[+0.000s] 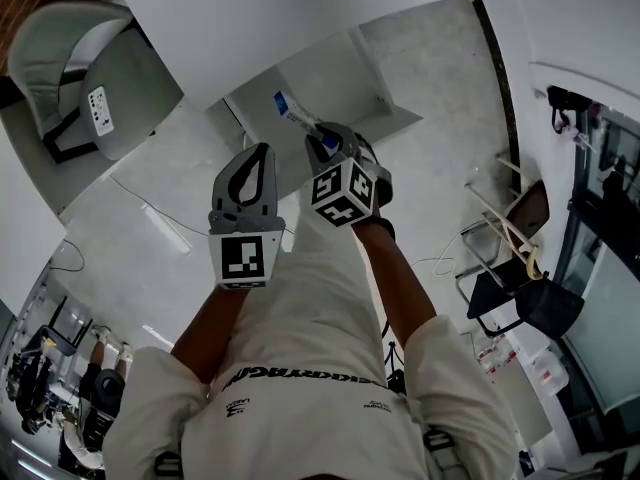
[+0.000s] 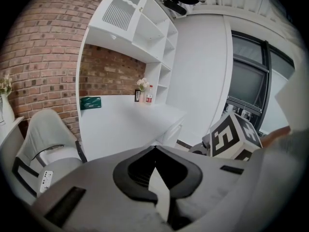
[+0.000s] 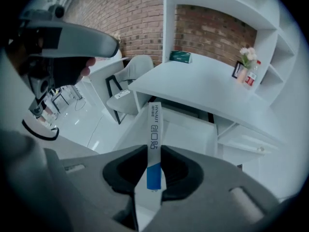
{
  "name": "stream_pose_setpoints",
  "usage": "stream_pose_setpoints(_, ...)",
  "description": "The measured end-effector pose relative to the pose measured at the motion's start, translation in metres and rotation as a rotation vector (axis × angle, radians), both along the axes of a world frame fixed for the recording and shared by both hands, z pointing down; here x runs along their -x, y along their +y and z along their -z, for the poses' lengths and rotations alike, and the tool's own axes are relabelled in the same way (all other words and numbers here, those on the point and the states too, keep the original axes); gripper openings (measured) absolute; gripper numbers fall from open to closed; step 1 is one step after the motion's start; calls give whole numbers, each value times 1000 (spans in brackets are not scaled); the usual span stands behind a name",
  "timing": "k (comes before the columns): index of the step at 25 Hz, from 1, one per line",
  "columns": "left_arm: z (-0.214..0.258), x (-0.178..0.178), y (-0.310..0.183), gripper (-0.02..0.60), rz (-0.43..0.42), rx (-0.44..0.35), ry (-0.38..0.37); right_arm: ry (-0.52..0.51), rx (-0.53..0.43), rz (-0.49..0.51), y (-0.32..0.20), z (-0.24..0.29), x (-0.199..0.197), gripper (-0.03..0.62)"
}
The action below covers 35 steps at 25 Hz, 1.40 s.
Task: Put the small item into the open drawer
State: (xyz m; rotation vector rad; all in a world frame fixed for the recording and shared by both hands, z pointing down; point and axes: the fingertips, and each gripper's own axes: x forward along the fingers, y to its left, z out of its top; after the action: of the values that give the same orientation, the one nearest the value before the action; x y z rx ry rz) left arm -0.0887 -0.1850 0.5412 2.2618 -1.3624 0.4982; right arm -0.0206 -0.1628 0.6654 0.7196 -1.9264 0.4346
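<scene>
The small item is a flat white box with a blue band (image 3: 153, 146). My right gripper (image 3: 153, 151) is shut on it, and the box sticks out past the fingertips. In the head view the box (image 1: 297, 114) points from the right gripper (image 1: 326, 140) toward the open white drawer (image 1: 372, 76). The right gripper view shows this drawer (image 3: 188, 132) pulled out under the white desk (image 3: 207, 93), just beyond the box. My left gripper (image 1: 262, 154) hangs beside the right one, to its left. Its jaws meet at the tips (image 2: 155, 148) with nothing between them.
A grey chair (image 1: 90, 78) with a remote on its seat stands left of the desk. On the desk lie a green box (image 3: 180, 56), flowers and a bottle (image 3: 247, 64). A folding chair (image 1: 510, 238) stands at the right. White shelves (image 2: 145, 28) rise over the desk.
</scene>
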Motion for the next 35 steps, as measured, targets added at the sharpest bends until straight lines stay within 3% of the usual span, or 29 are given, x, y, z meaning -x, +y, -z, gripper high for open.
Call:
stream_pose_setpoints(10,-12,-2,-4,-3,13,13,-6,109,33,275,1,-36,2,83)
stream_pose_setpoints(23,-22,-2,-4,-2,21,40,-7,246,61,556,5,-73,-9,83)
stream_pose_setpoints(35,-29,1,-6,-2,40,67,3,299,161,725,15,-115,-11,83)
